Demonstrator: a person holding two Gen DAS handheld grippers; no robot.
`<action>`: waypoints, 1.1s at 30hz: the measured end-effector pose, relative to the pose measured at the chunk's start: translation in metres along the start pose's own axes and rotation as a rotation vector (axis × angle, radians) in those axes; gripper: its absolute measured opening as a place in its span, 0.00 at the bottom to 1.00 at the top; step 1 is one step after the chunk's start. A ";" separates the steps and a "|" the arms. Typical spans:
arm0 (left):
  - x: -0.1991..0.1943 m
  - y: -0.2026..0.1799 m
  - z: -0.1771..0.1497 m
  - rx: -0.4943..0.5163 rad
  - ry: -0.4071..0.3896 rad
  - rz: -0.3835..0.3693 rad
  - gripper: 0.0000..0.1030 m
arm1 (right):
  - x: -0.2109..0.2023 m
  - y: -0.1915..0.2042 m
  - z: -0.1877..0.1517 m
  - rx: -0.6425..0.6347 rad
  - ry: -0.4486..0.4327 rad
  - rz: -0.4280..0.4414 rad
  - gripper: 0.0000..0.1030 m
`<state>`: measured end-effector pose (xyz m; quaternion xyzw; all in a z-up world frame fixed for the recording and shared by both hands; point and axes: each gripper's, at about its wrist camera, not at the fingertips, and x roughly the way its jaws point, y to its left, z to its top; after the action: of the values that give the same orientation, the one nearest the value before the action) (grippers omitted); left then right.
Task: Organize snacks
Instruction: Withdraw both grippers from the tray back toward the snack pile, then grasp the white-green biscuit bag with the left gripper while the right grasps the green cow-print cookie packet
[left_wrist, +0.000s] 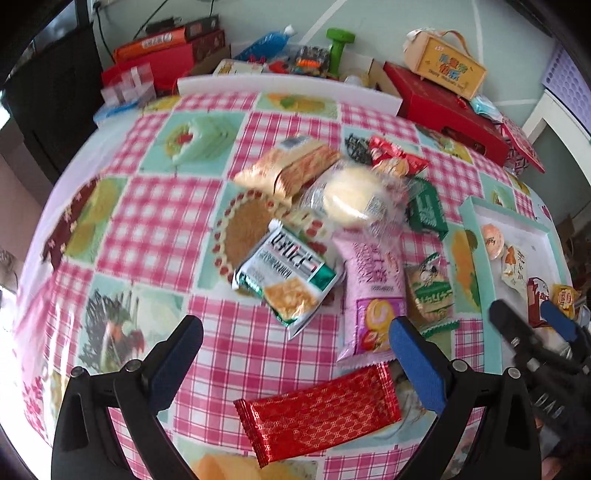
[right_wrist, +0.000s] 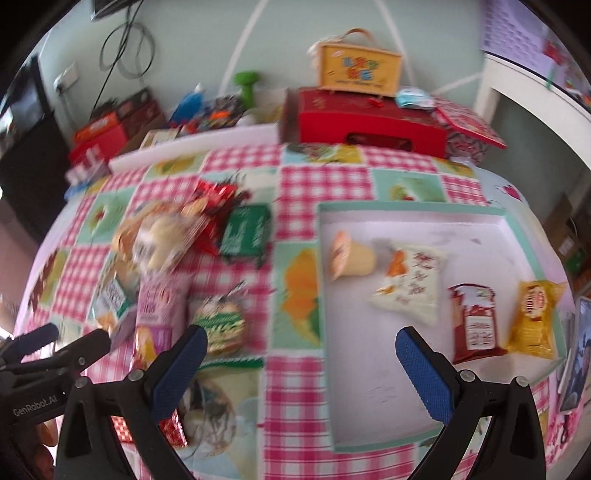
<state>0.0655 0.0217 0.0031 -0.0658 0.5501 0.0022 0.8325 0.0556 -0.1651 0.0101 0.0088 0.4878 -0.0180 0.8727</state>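
Glossy red foil wrapper (left_wrist: 317, 408)

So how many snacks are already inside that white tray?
4, in a rough row in the tray: a small cup on its side, a white packet, a dark red bag, and a yellow bag nearest the right rim. None seem hidden.

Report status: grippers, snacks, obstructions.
Left gripper open, empty. Right gripper open, empty. Four snacks in tray; pile remains on tablecloth. Nothing obstructing.

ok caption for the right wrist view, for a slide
Open right gripper above a white tray holding four snacks, with a snack pile beside it.
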 end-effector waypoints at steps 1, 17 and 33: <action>0.001 0.001 0.001 -0.010 0.004 -0.002 0.98 | 0.003 0.005 -0.002 -0.011 0.012 0.007 1.00; 0.009 0.023 0.013 -0.082 0.010 0.006 0.98 | 0.017 0.008 -0.002 0.042 0.014 0.105 1.00; 0.013 0.036 0.023 -0.131 0.003 0.003 0.98 | 0.029 0.008 0.004 0.099 0.019 0.167 0.98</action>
<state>0.0891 0.0588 -0.0037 -0.1194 0.5500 0.0396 0.8256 0.0741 -0.1582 -0.0122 0.0928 0.4923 0.0309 0.8649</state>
